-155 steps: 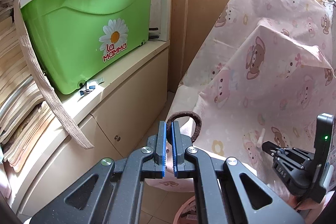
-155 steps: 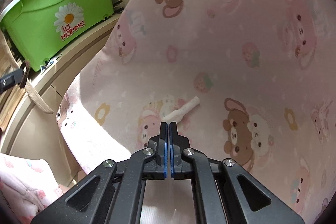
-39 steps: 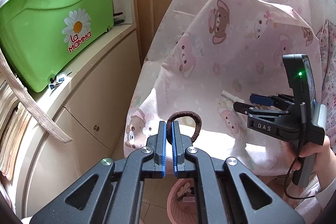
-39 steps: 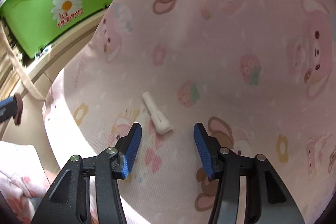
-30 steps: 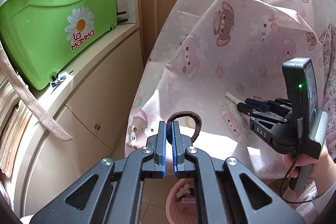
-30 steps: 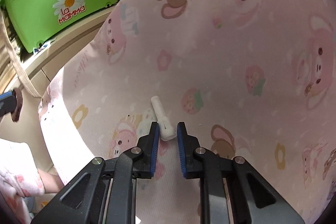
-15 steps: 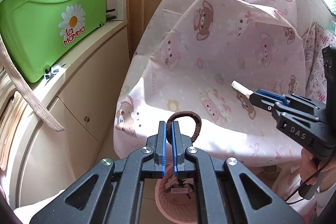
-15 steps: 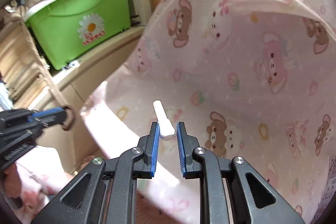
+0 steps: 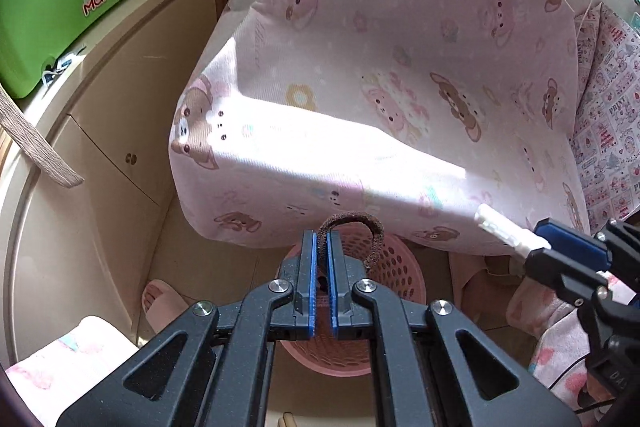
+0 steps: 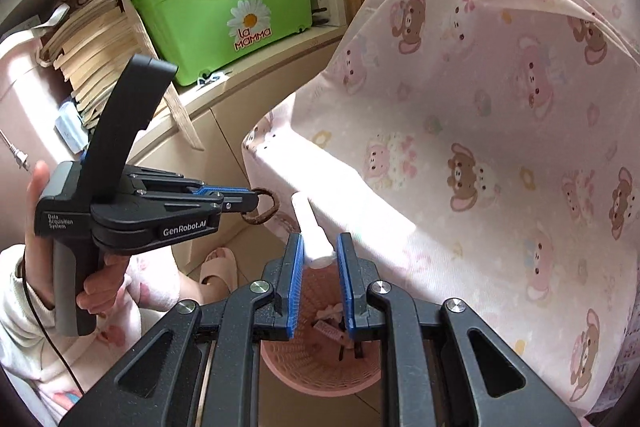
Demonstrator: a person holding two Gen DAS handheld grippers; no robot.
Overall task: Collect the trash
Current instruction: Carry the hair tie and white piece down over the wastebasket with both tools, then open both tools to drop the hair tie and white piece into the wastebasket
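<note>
Right now your left gripper (image 9: 322,247) has its blue pads pressed onto a brown hair tie (image 9: 352,227), the loop arching up and over to the right of the fingertips. In the right wrist view that same gripper (image 10: 250,203) points in from the left with the hair tie (image 10: 264,209) hanging off its tip as a small ring, your hand (image 10: 96,279) wrapped round the handle below.

Your right gripper (image 10: 318,247) has a white plastic piece (image 10: 310,227) between its blue pads, wider end down at the pads and the narrow end poking up. There is a sliver of gap on either side of it, so I cannot tell whether the pads truly clamp it. From the left wrist camera the right gripper (image 9: 540,247) comes in at the right edge with the white piece (image 9: 504,227) sticking out towards the upper left.

Both pieces of trash hang over the pink perforated basket (image 10: 320,367) on the floor; a few scraps lie at its bottom. In the left wrist view the basket (image 9: 396,271) sits right behind the fingertips, half under the edge of the pink bear-print cloth (image 9: 400,67).

Off to the left, a green La Mamma bin (image 10: 224,7) sits on a cream cabinet (image 10: 224,123), beside a stack of papers (image 10: 92,55). A pink slipper (image 10: 218,267) lies on the floor near the basket.
</note>
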